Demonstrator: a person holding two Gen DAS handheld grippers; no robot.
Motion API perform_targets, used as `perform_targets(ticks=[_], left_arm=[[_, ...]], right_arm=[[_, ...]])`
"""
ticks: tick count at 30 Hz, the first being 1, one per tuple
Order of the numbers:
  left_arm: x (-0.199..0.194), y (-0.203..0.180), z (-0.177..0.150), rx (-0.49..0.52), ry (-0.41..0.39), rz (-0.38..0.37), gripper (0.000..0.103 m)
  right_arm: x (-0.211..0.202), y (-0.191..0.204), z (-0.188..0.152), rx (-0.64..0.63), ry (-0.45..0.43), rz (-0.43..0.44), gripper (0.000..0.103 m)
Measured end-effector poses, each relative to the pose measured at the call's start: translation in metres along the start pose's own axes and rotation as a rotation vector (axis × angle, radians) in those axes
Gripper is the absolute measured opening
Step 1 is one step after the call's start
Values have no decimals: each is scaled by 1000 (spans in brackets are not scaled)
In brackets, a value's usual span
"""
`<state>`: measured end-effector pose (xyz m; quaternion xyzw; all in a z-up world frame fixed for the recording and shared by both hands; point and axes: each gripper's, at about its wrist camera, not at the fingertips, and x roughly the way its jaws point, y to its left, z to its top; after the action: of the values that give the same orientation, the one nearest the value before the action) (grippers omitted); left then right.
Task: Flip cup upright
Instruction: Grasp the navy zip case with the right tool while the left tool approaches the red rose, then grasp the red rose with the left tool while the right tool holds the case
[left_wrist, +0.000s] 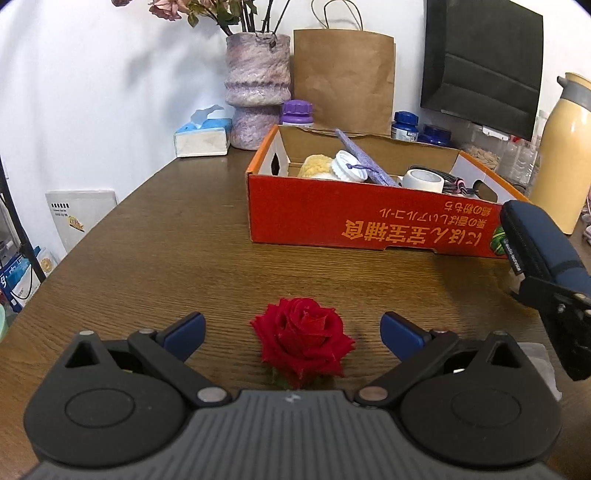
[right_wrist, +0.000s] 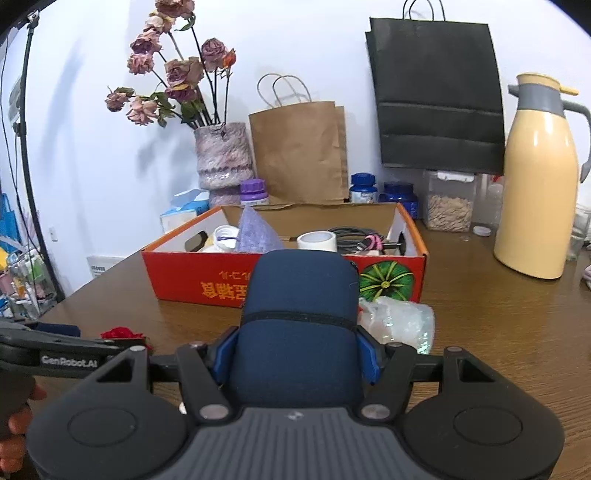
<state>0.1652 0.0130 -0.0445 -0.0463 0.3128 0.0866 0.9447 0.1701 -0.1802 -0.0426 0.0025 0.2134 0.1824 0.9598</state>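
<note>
Cup (right_wrist: 295, 325), navy fabric-covered cylinder, clamped in right gripper (right_wrist: 295, 350); left gripper (left_wrist: 293, 334) spread wide, rose (left_wrist: 303, 341) between fingers.

Between my left jaws, which stand wide apart, a rose head (left_wrist: 303, 341) lies on the table (left_wrist: 166, 251), touching neither pad; ahead and to the right of them sits the cardboard box (left_wrist: 369, 221), with a tape roll (left_wrist: 423, 180) in it; behind the box stand the vase (left_wrist: 257, 88) and paper bag (left_wrist: 343, 81); my right jaws clasp the pouch (right_wrist: 299, 325) on both sides; a crumpled plastic bag (right_wrist: 399, 321) lies just right of it; the thermos jug (right_wrist: 535, 177) stands far right.
</note>
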Motion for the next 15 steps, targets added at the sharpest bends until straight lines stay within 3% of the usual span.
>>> perform_targets(ticks=[4, 13, 14, 15], left_arm=[[3, -2, 0, 4, -12, -8, 94], [13, -5, -5, 12, 12, -19, 55], [14, -6, -6, 18, 17, -24, 45], [13, -7, -6, 28, 12, -22, 44]], right_arm=[[-2, 0, -1, -2, -5, 8, 63], [-2, 5, -5, -17, -4, 2, 63], [-2, 5, -5, -20, -4, 0, 63], [-3, 6, -5, -22, -6, -3, 63]])
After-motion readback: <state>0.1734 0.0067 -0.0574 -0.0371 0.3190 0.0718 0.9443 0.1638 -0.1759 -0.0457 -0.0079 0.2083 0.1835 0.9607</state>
